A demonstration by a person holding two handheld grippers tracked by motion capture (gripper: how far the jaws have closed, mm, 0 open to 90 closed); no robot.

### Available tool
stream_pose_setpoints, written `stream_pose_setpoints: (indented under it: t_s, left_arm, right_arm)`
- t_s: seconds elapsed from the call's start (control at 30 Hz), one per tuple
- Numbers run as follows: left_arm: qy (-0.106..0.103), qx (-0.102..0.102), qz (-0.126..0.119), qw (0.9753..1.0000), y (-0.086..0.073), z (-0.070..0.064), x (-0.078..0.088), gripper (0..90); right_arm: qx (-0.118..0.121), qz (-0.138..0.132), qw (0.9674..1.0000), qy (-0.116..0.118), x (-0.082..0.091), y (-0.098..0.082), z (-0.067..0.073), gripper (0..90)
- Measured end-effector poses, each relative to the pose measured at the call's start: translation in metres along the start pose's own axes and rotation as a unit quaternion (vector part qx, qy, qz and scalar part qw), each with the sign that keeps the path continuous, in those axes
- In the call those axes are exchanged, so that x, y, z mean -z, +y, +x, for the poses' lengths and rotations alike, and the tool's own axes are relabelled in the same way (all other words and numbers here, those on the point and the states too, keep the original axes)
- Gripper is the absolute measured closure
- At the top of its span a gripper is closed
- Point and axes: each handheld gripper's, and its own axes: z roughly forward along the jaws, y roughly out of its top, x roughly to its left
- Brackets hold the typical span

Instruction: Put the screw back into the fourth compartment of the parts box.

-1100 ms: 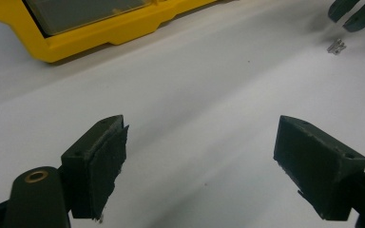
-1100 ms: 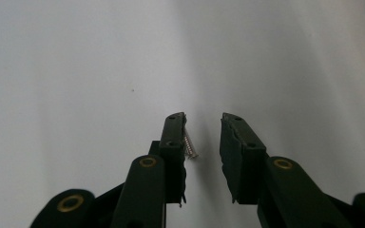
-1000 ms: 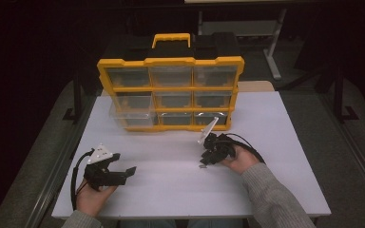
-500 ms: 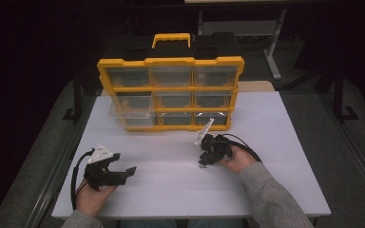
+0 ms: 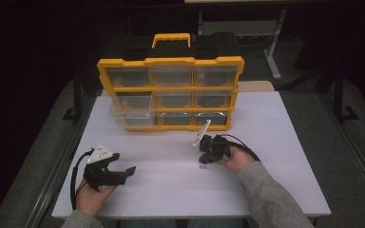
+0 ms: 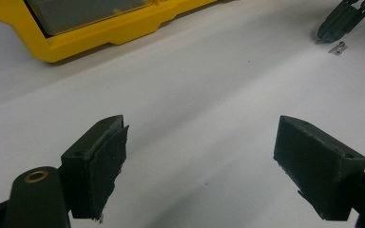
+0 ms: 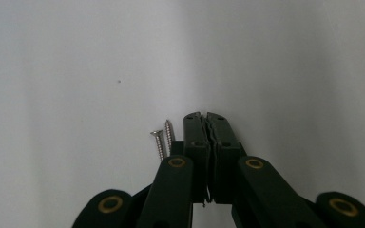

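Note:
My right gripper [image 7: 205, 118] points down at the white table [image 5: 171, 194], and its jaws have just been closing. They now stand shut against each other with nothing visible between them. Two small silver screws [image 7: 164, 140] lie side by side on the table just left of those jaws. From above, the screws [image 5: 202, 166] are a small speck under the right gripper [image 5: 203, 159], in front of the organizer. My left gripper [image 5: 126, 175] rests at the near left of the table. Its jaws are wide open and hold nothing [image 6: 204, 161].
A yellow parts organizer [image 5: 171, 61] with clear drawers and a yellow handle stands upright at the back of the table. Its bottom-left drawer [image 5: 123, 118] sticks out a little. Table edges run close to both forearms; dark floor and a metal stand lie beyond.
The right hand has shifted only slightly near the screws. The left hand and gripper have stayed where they were.

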Motion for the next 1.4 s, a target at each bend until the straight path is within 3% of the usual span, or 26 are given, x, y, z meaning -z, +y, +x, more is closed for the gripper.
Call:
stream_pose_setpoints:
  t_s: [0.2, 0.4, 0.5, 0.67, 0.87, 1.27, 1.4]
  left_arm:
    - [-0.002, 0.0, -0.001, 1.0, 0.0, 0.0, 0.0, 17.6]
    - [-0.004, 0.001, 0.0, 1.0, 0.0, 0.0, 0.001, 17.7]
    - [-0.005, 0.002, -0.001, 1.0, 0.0, 0.0, 0.001, 17.7]
    - [-0.008, 0.004, -0.003, 1.0, 0.0, 0.0, 0.001, 17.8]
    - [-0.009, -0.001, 0.002, 1.0, 0.0, 0.002, 0.003, 17.8]
    - [-0.01, 0.003, -0.006, 0.9999, 0.0, 0.001, 0.002, 17.9]
    - [-0.009, -0.008, 0.004, 0.9999, 0.0, 0.003, 0.004, 17.9]
  right_arm:
    - [-0.016, -0.013, 0.9995, 0.023, 0.005, 0.0, -0.008, 86.9]
    - [-0.016, -0.04, 0.9987, 0.028, 0.03, 0.013, -0.014, 86.9]
    - [-0.02, -0.05, 0.9982, 0.025, 0.047, 0.024, -0.016, 86.8]
    - [-0.005, -0.081, 0.9965, 0.02, 0.074, 0.048, -0.026, 86.7]
    - [0.004, -0.089, 0.996, 0.008, 0.099, 0.075, -0.028, 86.8]
    - [0.033, -0.107, 0.9937, -0.003, 0.138, 0.13, -0.031, 86.8]
    - [0.038, -0.114, 0.9928, -0.001, 0.144, 0.147, -0.031, 86.8]
